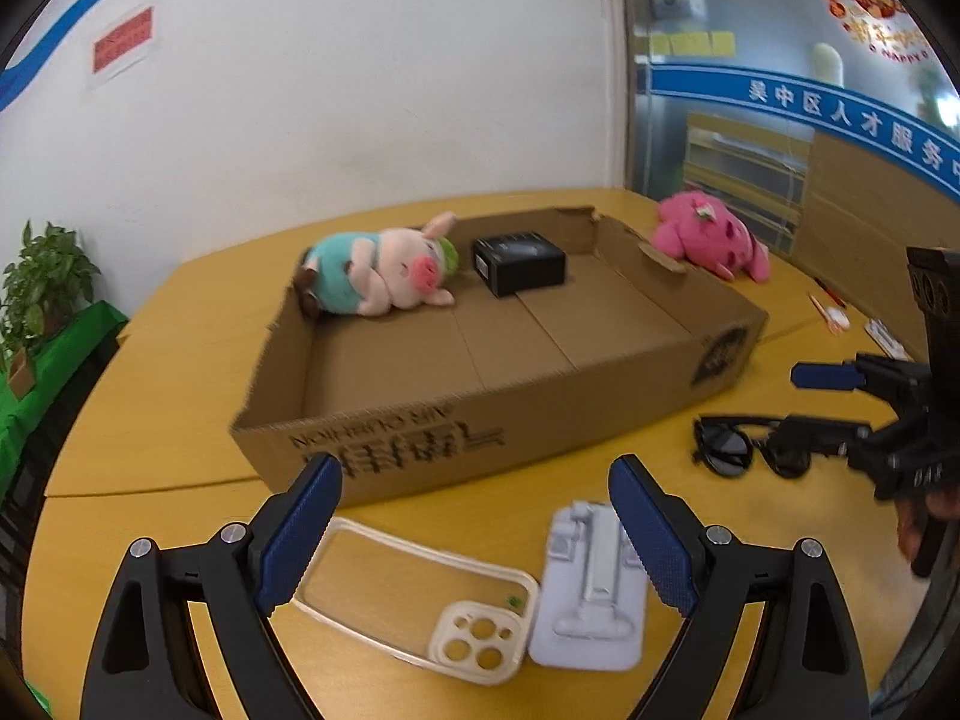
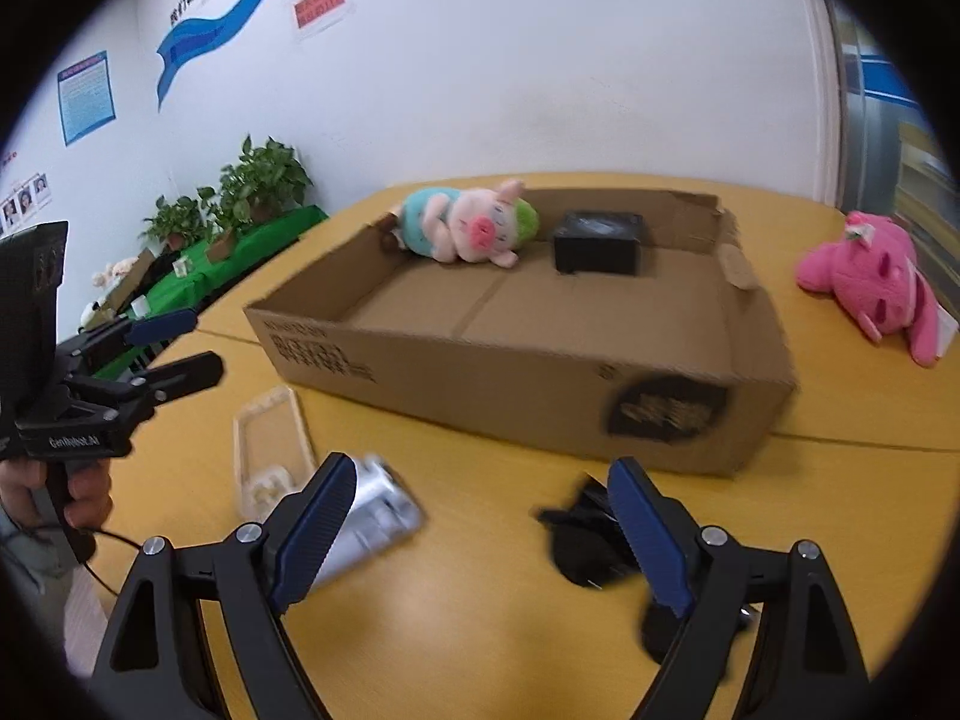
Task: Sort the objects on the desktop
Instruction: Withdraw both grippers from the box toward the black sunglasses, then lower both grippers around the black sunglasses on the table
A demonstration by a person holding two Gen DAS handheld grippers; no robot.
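The yellow worktop (image 1: 150, 420) carries a shallow cardboard box (image 1: 480, 414) across its middle, long side toward the near edge. Inside, against the box's far wall, a plush pig in teal (image 1: 384, 270) lies in the left corner and a small black box (image 1: 519, 264) sits beside it to the right; the rest of the box floor is bare. A pink plush (image 1: 714, 234) lies outside the box's right wall, toward the worktop's far right edge.

Between the box's front wall and the worktop's near edge runs an open strip. From the left, it holds a clear phone case (image 1: 414, 600), touching or just beside a white phone stand (image 1: 591, 594), then black sunglasses (image 1: 732, 444) further right.

The left gripper (image 1: 474, 531) has its fingers wide apart, empty, above the case and stand. The right gripper (image 2: 480, 531) also stands wide open with nothing held; the sunglasses (image 2: 591, 540) lie under its right finger (image 2: 651, 540).

Only the left wrist view shows small red-and-white items (image 1: 831, 312) near the worktop's right edge; they are too small to name. Only the right wrist view shows potted plants (image 2: 240, 198) on a green-covered stand off the worktop's left side, and a hand (image 2: 42, 492) on the left gripper's handle.

Motion blur smears the stand and sunglasses in the right wrist view, where the right finger cuts off part of the sunglasses.
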